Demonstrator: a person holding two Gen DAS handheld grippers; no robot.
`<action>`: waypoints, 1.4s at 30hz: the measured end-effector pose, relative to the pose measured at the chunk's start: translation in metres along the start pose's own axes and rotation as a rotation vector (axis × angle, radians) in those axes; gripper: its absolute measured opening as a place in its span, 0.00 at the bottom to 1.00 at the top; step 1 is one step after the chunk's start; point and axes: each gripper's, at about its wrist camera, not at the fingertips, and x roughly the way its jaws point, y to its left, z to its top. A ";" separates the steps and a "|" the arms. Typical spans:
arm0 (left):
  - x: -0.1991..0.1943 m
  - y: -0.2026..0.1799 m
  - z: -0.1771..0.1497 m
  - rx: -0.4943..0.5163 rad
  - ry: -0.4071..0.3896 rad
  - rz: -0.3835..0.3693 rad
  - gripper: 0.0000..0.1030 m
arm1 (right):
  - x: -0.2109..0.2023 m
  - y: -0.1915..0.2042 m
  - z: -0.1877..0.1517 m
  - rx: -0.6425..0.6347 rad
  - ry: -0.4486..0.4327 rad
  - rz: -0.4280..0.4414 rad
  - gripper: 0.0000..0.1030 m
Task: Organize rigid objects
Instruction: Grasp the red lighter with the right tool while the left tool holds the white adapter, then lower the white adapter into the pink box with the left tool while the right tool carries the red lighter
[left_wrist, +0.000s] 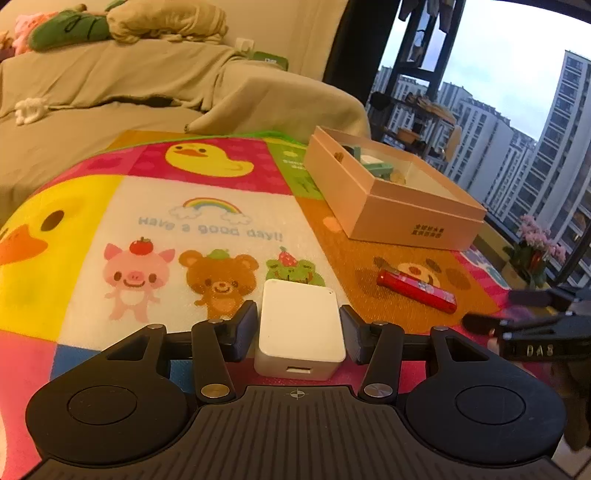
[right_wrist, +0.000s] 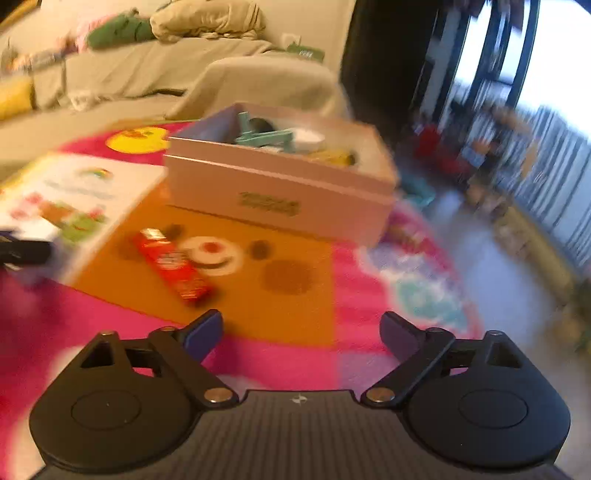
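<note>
A white charger cube (left_wrist: 300, 328) lies on the cartoon play mat (left_wrist: 155, 221), between the fingers of my left gripper (left_wrist: 299, 330). The pads stand close on both sides with small gaps, so the jaws are open around it. A red oblong packet (left_wrist: 415, 291) lies on the orange patch to the right; it also shows in the right wrist view (right_wrist: 171, 266). A pink open box (left_wrist: 391, 199) with a green item and other things inside stands behind it, also in the right wrist view (right_wrist: 280, 192). My right gripper (right_wrist: 301, 334) is open and empty above the mat.
A beige covered sofa (left_wrist: 110, 85) with cushions runs behind the mat. A large window (left_wrist: 517, 110) and flower pot (left_wrist: 535, 254) are at the right. The right gripper's tips (left_wrist: 517, 325) show at the left view's right edge. The right view is motion blurred.
</note>
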 end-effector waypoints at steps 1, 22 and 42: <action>0.000 0.000 0.000 0.000 -0.001 0.001 0.52 | -0.001 0.004 -0.001 0.002 0.002 0.031 0.88; -0.004 0.003 -0.002 -0.027 -0.012 -0.009 0.52 | 0.042 0.055 0.044 0.048 0.045 0.148 0.94; 0.015 -0.071 0.091 0.151 -0.072 -0.135 0.48 | -0.042 -0.038 0.020 0.053 -0.138 0.063 0.80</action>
